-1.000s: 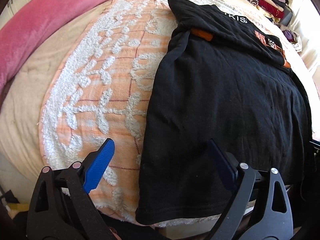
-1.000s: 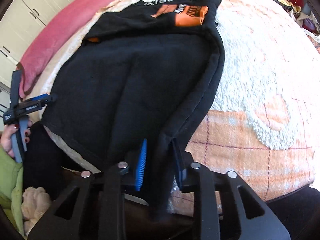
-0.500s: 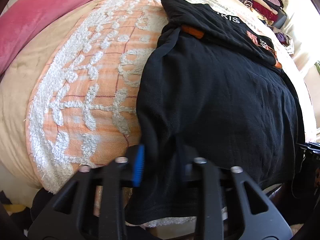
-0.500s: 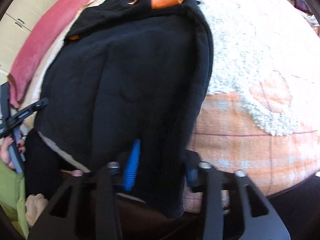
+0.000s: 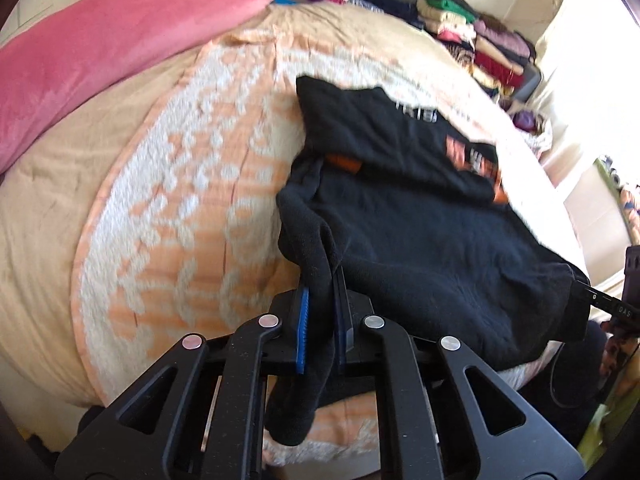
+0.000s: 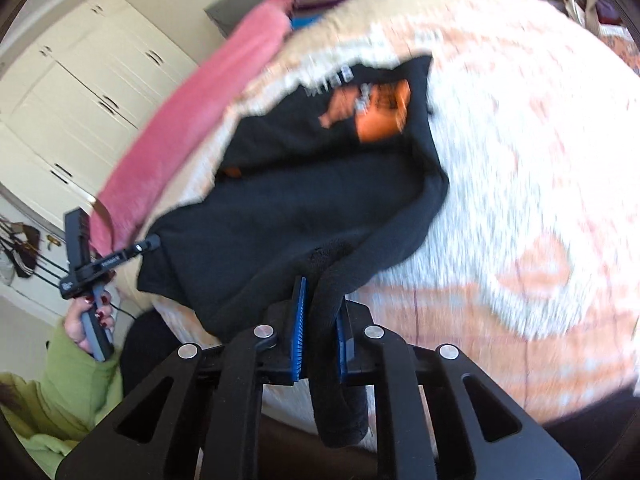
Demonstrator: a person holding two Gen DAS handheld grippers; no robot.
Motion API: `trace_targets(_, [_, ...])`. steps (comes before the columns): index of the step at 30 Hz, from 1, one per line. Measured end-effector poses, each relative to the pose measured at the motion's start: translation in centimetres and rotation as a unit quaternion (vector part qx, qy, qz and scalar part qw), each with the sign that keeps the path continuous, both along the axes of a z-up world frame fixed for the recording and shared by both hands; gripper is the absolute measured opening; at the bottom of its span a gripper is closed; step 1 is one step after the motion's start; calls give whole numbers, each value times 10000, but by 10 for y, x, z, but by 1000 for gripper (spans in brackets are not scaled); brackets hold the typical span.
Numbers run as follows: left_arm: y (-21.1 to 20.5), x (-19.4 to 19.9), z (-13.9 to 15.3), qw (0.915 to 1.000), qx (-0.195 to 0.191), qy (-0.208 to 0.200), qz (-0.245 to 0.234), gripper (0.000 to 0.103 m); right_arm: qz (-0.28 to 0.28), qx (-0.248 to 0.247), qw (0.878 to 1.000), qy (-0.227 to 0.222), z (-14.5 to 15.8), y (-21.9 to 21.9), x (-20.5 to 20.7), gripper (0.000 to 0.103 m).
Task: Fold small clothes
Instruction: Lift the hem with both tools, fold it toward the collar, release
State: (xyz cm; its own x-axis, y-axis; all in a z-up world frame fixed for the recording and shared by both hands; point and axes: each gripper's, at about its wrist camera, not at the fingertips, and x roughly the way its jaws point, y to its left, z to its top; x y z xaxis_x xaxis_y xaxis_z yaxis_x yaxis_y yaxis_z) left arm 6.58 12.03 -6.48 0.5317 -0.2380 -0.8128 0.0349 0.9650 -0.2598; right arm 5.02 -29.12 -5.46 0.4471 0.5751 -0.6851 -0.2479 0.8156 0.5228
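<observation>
A black T-shirt (image 5: pixel 420 232) with an orange print lies on an orange-and-white tufted blanket (image 5: pixel 180 200), its far part folded over. My left gripper (image 5: pixel 322 284) is closing tight on the shirt's near left hem corner, pads pressing bunched cloth that hangs below the jaws. In the right wrist view the shirt (image 6: pixel 280 208) sags between both hands. My right gripper (image 6: pixel 320 300) is closing hard on the near right corner, a fold of fabric pinched between its blue pads. The near edge is lifted off the bed.
A pink cushion (image 5: pixel 120 40) runs along the bed's far left. Stacks of folded clothes (image 5: pixel 480 40) sit at the far right. White cupboards (image 6: pixel 80 92) stand beyond the bed. A hand in a green sleeve (image 6: pixel 60 380) holds the other gripper handle.
The left gripper, wide open a second ago, shut on the hem. The right jaws tightened on the cloth. Both hands rose and lifted the shirt's near edge off the blanket.
</observation>
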Motion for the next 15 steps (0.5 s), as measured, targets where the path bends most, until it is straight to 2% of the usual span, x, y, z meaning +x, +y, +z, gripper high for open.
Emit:
trace_targets(4, [-4,27,15,9998,-31,-189,64,4,-111,-34,9993,-358,16,-5,28,9])
trace_targets(15, [-13,103,38,9985,-34,-492,231,4,-543,-247,9953,-765,26,-14,101,9])
